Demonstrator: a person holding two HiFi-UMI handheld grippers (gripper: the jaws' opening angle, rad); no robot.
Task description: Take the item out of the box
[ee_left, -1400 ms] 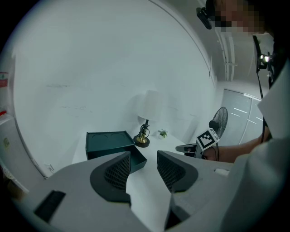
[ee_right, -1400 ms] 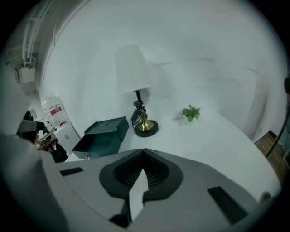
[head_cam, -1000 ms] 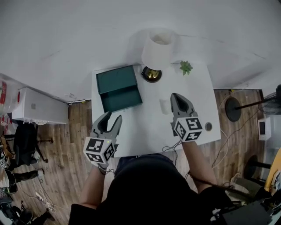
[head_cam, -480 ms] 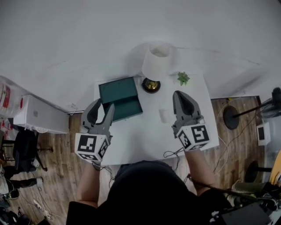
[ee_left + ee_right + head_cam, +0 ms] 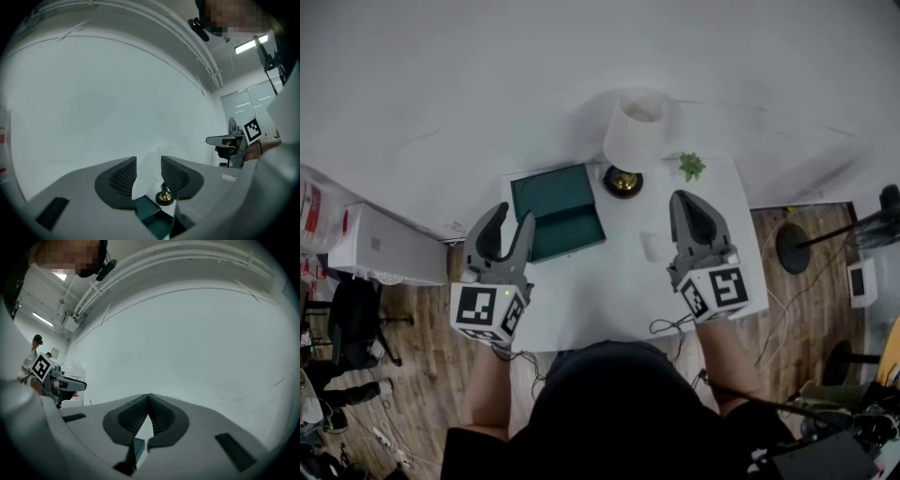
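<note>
Raised to face the wall since a moment ago, the left gripper (image 5: 511, 217) is spread and the right gripper (image 5: 684, 199) pressed together, both empty. The open green box (image 5: 555, 208) sits back-left on the tabletop (image 5: 609, 281), its contents unclear.

— What stands at the far edge of the white table (image 5: 602, 291)?
— A white-shaded lamp (image 5: 643, 120) on a brass base, with a small green plant (image 5: 691, 167) just to its right

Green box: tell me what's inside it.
The open box shows only dark green lining from above; no separate item stands out. The left tool overlaps its left edge, hiding that strip.
</note>
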